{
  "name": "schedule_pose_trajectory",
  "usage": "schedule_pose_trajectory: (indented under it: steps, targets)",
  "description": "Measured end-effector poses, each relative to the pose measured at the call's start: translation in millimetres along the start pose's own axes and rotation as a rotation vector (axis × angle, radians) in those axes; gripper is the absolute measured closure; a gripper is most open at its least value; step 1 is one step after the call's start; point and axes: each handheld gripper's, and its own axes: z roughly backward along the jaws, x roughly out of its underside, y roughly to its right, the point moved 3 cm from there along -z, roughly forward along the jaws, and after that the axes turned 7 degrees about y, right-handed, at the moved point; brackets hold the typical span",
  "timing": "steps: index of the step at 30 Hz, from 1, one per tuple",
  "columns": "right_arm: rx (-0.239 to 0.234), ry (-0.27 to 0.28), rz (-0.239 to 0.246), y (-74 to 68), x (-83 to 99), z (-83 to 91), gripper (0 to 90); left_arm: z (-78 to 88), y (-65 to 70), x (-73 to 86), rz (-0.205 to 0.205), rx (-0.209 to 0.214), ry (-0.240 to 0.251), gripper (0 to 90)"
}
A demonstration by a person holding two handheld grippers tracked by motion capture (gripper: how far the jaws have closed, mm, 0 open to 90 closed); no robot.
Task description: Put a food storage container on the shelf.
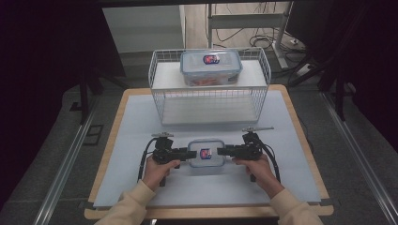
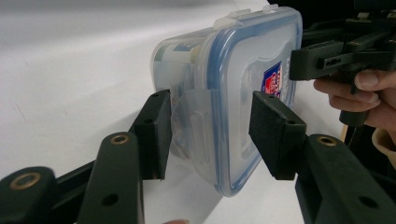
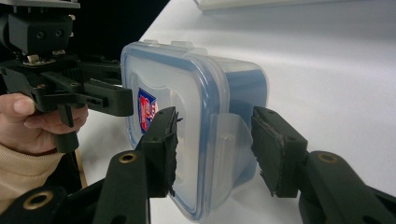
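Observation:
A small clear container (image 1: 205, 158) with a blue-rimmed lid and a red-blue label lies on the white mat near the front of the table. My left gripper (image 1: 187, 153) holds its left end and my right gripper (image 1: 220, 151) its right end. In the left gripper view the container (image 2: 233, 70) sits between the jaws of the gripper (image 2: 210, 135), one pad on the lid and the other against the clear latch flap (image 2: 189, 109). The right gripper (image 3: 215, 144) clamps the container (image 3: 187, 79) the same way, over the lid and flap (image 3: 231, 135).
Behind the small container stands a white wire basket (image 1: 159, 101), open toward me. On its upper shelf rests a larger lidded container (image 1: 211, 68). The wooden table edge (image 1: 300, 122) frames the mat, and dark floor with metal rails lies on both sides.

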Motion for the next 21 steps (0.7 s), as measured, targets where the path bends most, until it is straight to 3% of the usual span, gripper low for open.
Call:
schedule_pose_trajectory:
  steps: [8,21]
  targets:
    - [0.0,0.033,0.057,-11.5,-10.9,8.2,52.1,6.3,7.7,-8.3,-0.028,0.002,0.021,50.2]
    - [-0.005,0.08,0.075,-19.0,-30.7,21.7,52.1,11.0,22.6,-35.4,-0.078,0.002,0.056,50.4]
